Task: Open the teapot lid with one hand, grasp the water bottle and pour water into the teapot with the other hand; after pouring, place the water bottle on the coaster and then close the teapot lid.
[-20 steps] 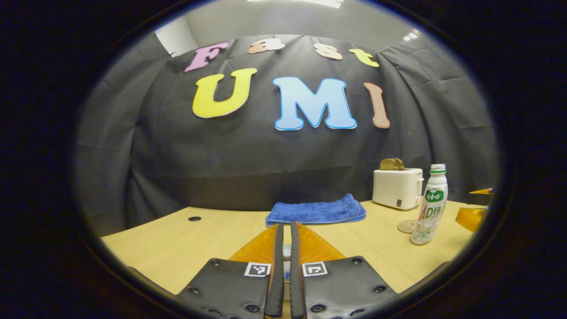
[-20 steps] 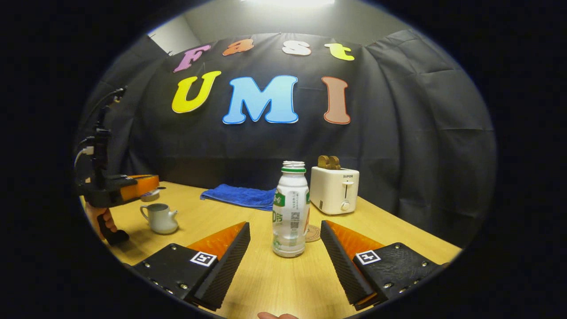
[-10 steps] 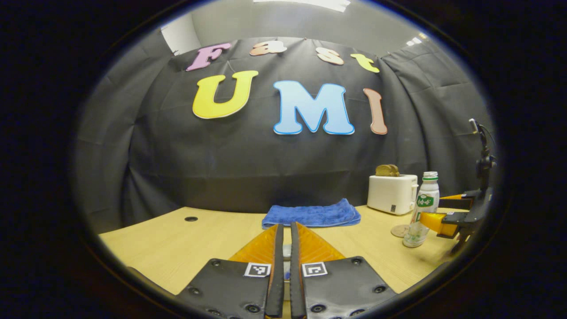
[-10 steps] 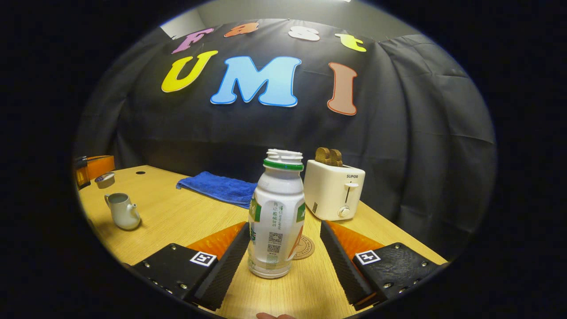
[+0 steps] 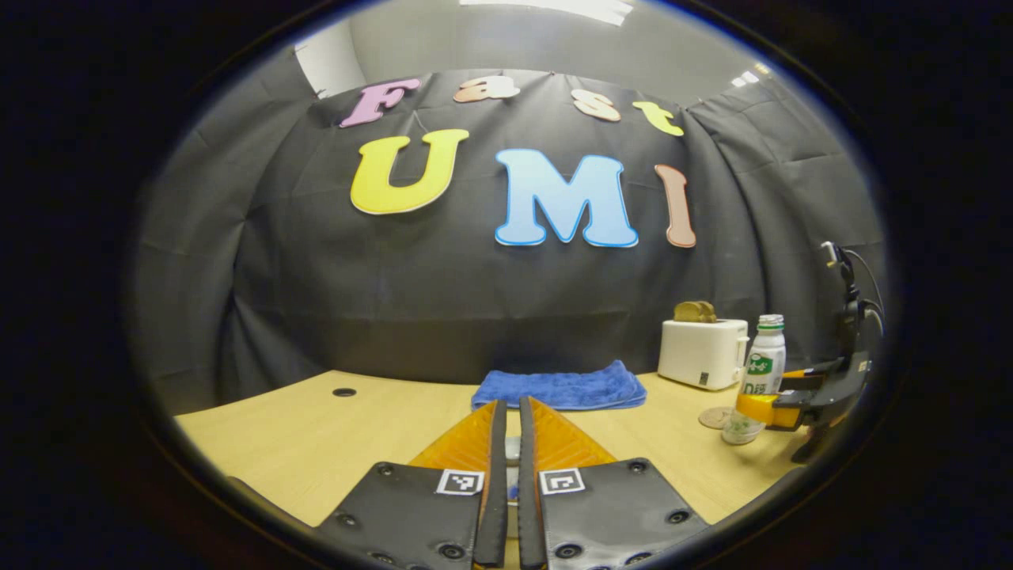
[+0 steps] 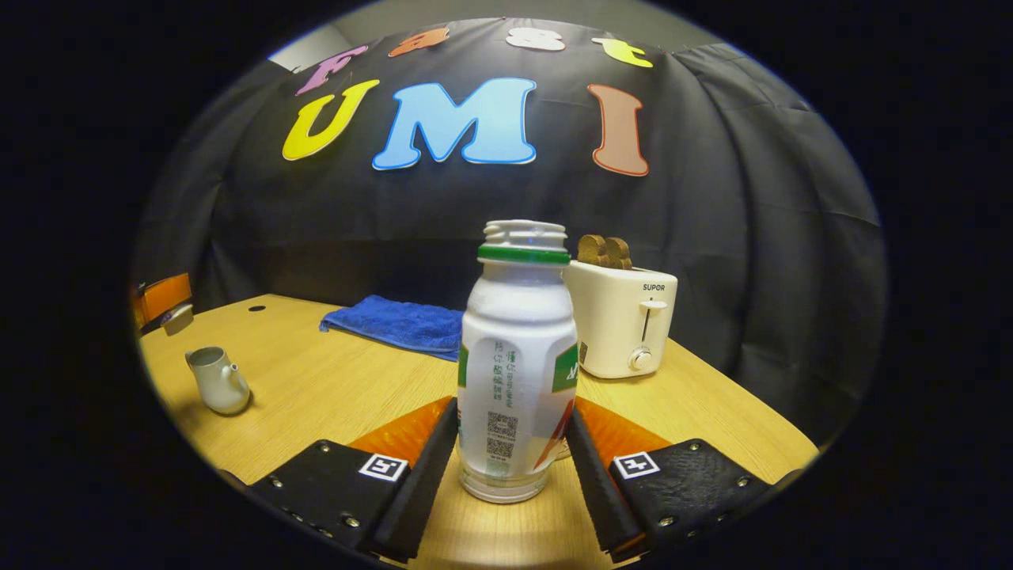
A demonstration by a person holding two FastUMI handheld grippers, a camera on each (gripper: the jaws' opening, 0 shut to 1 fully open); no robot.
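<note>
- Water bottle point(image 6: 518, 364): uncapped, upright left of the toaster point(image 6: 621, 324); your right gripper point(image 6: 514, 459) brackets it, contact unclear. Off-centre closing tips it.
- Left gripper point(image 5: 506, 459): nearly closed on the teapot lid point(image 6: 178, 318); teapot point(image 6: 218, 384) open, far left of the toaster.

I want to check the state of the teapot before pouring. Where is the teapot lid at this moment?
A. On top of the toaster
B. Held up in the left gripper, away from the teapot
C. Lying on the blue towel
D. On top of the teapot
B: in the right gripper view the teapot stands open, and the lid sits in the left gripper above it.
</note>
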